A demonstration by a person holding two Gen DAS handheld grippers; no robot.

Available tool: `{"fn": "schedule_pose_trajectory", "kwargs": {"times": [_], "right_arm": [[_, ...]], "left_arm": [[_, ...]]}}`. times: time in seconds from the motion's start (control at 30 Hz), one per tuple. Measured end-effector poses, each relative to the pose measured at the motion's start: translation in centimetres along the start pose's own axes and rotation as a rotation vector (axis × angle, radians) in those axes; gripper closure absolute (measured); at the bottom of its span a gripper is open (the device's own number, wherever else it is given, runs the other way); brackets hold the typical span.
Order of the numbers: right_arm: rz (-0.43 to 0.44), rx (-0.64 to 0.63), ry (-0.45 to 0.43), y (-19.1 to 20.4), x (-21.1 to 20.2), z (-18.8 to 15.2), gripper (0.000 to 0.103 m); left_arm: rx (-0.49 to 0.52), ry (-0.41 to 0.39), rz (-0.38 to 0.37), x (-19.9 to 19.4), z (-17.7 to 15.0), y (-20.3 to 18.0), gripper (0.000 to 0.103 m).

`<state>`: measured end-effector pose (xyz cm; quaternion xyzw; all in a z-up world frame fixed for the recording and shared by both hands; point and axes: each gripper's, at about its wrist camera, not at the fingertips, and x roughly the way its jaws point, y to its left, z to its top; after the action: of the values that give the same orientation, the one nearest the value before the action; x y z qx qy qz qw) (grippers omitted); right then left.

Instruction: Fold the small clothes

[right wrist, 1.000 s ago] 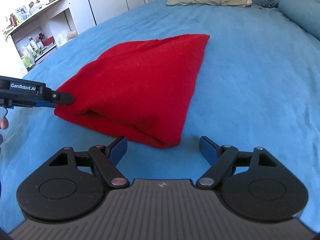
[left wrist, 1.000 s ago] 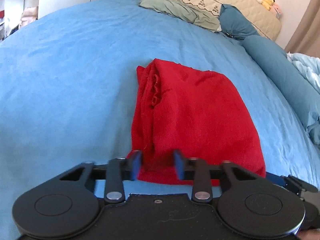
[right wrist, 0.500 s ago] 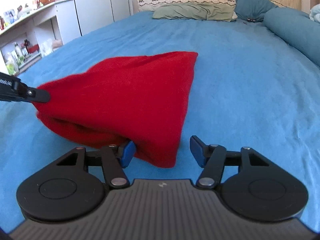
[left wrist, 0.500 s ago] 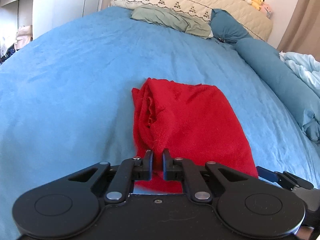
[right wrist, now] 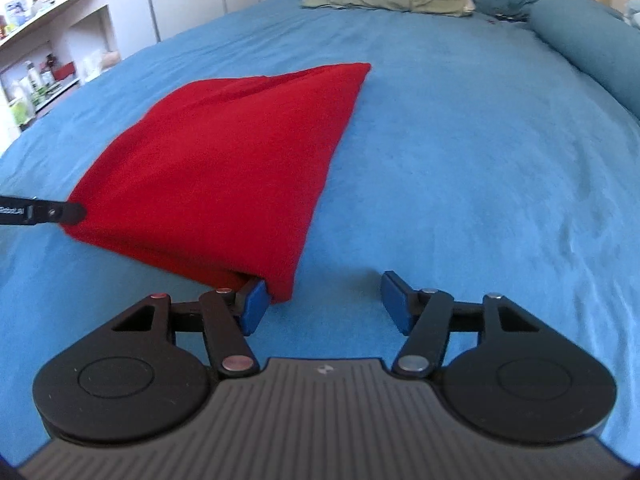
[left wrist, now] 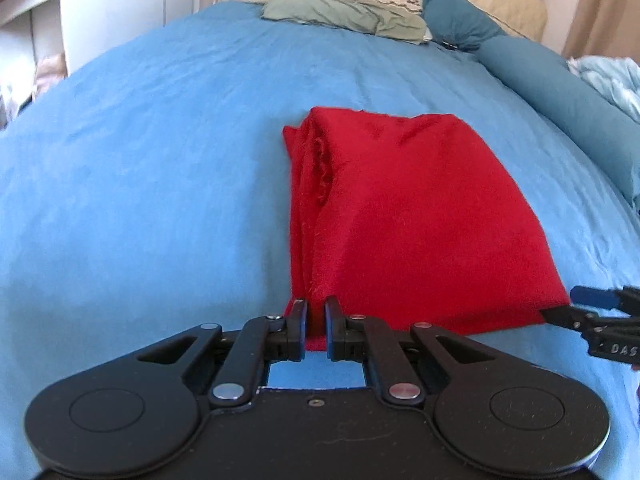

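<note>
A folded red cloth (left wrist: 404, 220) lies on the blue bedspread (left wrist: 140, 168). My left gripper (left wrist: 316, 322) is shut on the cloth's near left corner and lifts that edge slightly. In the right wrist view the red cloth (right wrist: 224, 156) spreads to the left, and my right gripper (right wrist: 324, 300) is open with its left finger (right wrist: 252, 304) tucked under the cloth's near right corner. The right gripper's tips also show in the left wrist view (left wrist: 588, 308) at the cloth's right corner. The left gripper's tip shows at the far left (right wrist: 52, 212).
Pillows (left wrist: 344, 12) and a teal bolster (left wrist: 560, 92) lie at the head and right side of the bed. A light blue blanket (left wrist: 612, 80) is bunched at the far right. White shelves with bottles (right wrist: 44, 72) stand left of the bed.
My left gripper closed on the cloth's near left corner and raised it a little. My right gripper moved forward until its left finger slid under the near right corner.
</note>
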<state>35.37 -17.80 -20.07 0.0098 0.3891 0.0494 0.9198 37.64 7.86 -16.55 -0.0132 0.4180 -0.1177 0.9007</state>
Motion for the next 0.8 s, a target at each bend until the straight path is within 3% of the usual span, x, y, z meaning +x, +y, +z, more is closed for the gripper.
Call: {"fn": "schedule_pose_trajectory", "kwargs": {"times": [0.07,0.1,0.17,0.23,0.3,0.47,0.63,0.8], "right_arm": [[0.041,-0.010,0.001,-0.5,-0.9,0.2,0.023],[0.062,-0.012,0.002,-0.7,-1.5,0.3,0.016],[0.090,0.003,-0.009,-1.4,-2.5,1.2,0.004],[0.124,0.030,-0.026,-2.2,-3.2,2.6,0.000],[0.147,0.076,-0.030,-3.1,-3.2,4.6,0.000],[0.207,0.241,0.044,-5.3,0.3,9.4,0.000],[0.237,0.412,0.120,-6.5,5.5,10.9,0.000],[0.278,0.457,0.146,-5.9,8.2,10.4,0.000]], "left_arm": [[0.024,-0.020,-0.002,-1.0,0.9,-0.3,0.086],[0.036,-0.031,-0.004,-1.6,1.4,-0.4,0.082],[0.051,-0.061,-0.009,-2.6,2.6,-0.4,0.059],[0.058,-0.082,-0.008,-3.1,4.1,-0.2,0.012],[0.059,-0.093,-0.001,-2.8,5.8,0.2,0.001],[-0.057,0.003,-0.077,1.8,9.3,2.6,0.002],[-0.244,0.072,-0.177,6.3,9.9,5.3,0.022],[-0.282,0.117,-0.202,8.8,9.4,5.7,0.033]]}}
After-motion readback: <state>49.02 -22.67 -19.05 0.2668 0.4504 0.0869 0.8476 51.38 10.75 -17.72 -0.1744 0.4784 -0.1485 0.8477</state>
